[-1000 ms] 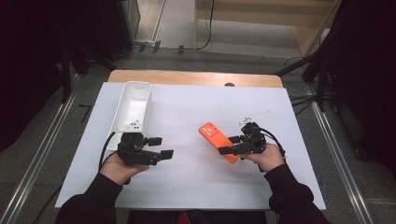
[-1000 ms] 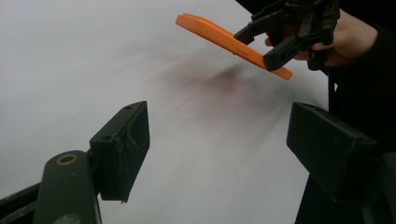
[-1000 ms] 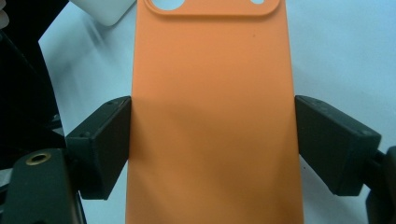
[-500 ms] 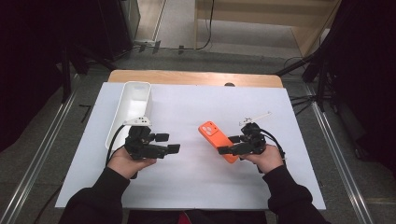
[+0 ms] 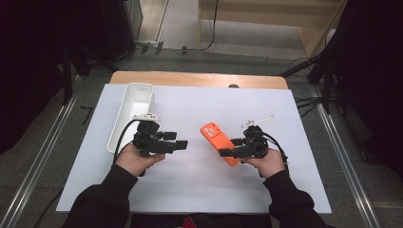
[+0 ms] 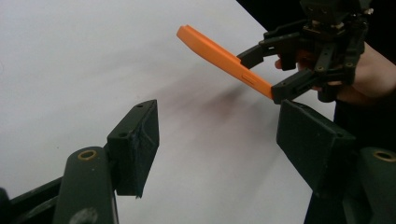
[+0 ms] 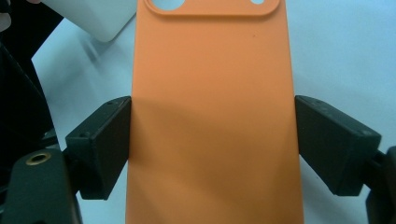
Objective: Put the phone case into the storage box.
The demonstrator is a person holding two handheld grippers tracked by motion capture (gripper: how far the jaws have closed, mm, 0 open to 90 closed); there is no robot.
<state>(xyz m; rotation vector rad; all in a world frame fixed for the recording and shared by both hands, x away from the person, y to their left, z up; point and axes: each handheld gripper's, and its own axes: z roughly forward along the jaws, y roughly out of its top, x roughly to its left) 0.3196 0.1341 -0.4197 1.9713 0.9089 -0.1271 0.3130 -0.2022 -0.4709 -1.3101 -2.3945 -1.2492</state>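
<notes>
An orange phone case (image 5: 215, 135) is lifted off the white sheet, tilted, with my right gripper (image 5: 227, 153) shut on its lower end. In the right gripper view both pads (image 7: 105, 144) press the long edges of the case (image 7: 212, 88). My left gripper (image 5: 179, 144) hovers left of it, jaws pointing right toward the case. In the left gripper view my left gripper (image 6: 219, 126) is open; its jaws have just been closing with nothing between them, and the case (image 6: 217, 51) hangs farther off.
A long white bin (image 5: 135, 102) lies on the left part of the white-covered table (image 5: 190, 190), just behind my left hand. A small white piece (image 5: 259, 121) lies behind the right hand. Dark stands and cables surround the table.
My left hand has moved right and slightly away from the person, toward the case, and its jaws have narrowed. The right hand and the case have stayed put.
</notes>
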